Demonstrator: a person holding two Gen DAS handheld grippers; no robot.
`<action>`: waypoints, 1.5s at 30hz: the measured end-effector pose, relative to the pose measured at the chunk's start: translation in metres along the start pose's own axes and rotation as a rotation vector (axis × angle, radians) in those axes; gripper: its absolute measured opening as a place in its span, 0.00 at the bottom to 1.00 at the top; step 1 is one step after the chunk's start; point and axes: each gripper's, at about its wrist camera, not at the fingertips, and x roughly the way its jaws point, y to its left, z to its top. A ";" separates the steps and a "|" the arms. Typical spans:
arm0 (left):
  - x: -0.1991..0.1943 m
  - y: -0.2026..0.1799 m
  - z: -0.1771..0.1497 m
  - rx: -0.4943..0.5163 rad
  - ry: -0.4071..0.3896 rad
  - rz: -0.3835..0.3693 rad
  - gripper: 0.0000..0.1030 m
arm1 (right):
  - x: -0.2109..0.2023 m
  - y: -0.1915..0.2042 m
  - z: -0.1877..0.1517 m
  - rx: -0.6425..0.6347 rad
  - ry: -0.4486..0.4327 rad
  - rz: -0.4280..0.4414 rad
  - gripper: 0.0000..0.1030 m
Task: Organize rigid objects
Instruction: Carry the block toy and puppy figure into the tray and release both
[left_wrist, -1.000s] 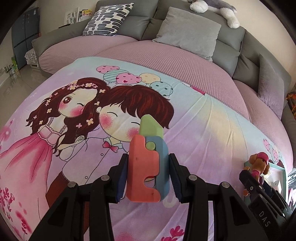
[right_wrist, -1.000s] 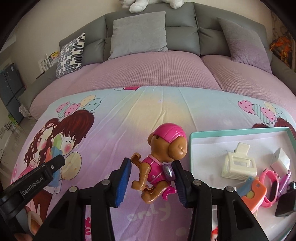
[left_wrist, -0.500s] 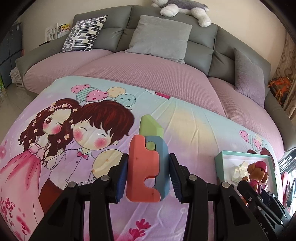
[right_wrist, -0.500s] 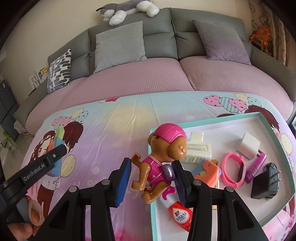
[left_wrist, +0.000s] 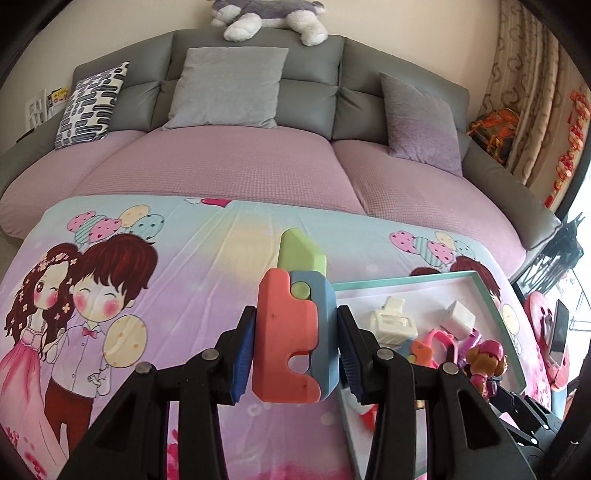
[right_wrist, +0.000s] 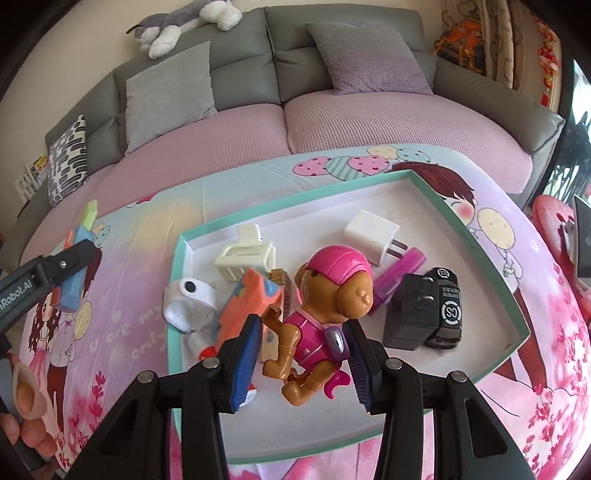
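- Sofa (left_wrist: 236, 173): grey back, pink seat covers, a grey cushion (left_wrist: 227, 86) and a lilac cushion (left_wrist: 421, 118) against the back, a patterned cushion (left_wrist: 90, 105) at the left end. A plush dog (left_wrist: 269, 16) lies on top of the back.
- Cartoon blanket (left_wrist: 184, 258) covers the surface in front of the sofa; it carries everything else.
- Tray (right_wrist: 480, 236): shallow, white inside, teal rim, sits on the right part of the blanket.
- Inside the tray: a black adapter (right_wrist: 410, 314) and a black block with round logos (right_wrist: 448, 306) touching it, both near the right edge. A white plug (right_wrist: 371, 234) sits toward the far edge, with a purple tube (right_wrist: 400, 271) just beside it. A cream hair clip (right_wrist: 245, 254) lies near the far left corner. An orange toy (right_wrist: 245, 302) and a white round gadget (right_wrist: 188, 301) lie along the left edge.
- Left gripper (left_wrist: 295, 349): pads clamped on a folding toy knife (left_wrist: 291, 332) with a coral and blue handle and a green blade, held upright above the blanket just left of the tray's left edge.
- Right gripper (right_wrist: 301, 356): pads clamped on a puppy figure (right_wrist: 325, 314) in a pink cap and vest, held above the middle of the tray; can't tell if it touches the floor.
- A hand (right_wrist: 26, 417) shows at the lower left of the right wrist view, on the left gripper's handle.
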 end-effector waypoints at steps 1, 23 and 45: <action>-0.001 -0.008 0.000 0.015 0.001 -0.016 0.43 | 0.001 -0.004 -0.001 0.004 0.004 -0.003 0.47; 0.031 -0.111 -0.031 0.206 0.149 -0.209 0.43 | 0.010 -0.041 -0.005 0.048 0.053 0.074 0.47; 0.030 -0.118 -0.038 0.226 0.187 -0.109 0.46 | 0.020 -0.045 -0.013 0.037 0.131 0.091 0.48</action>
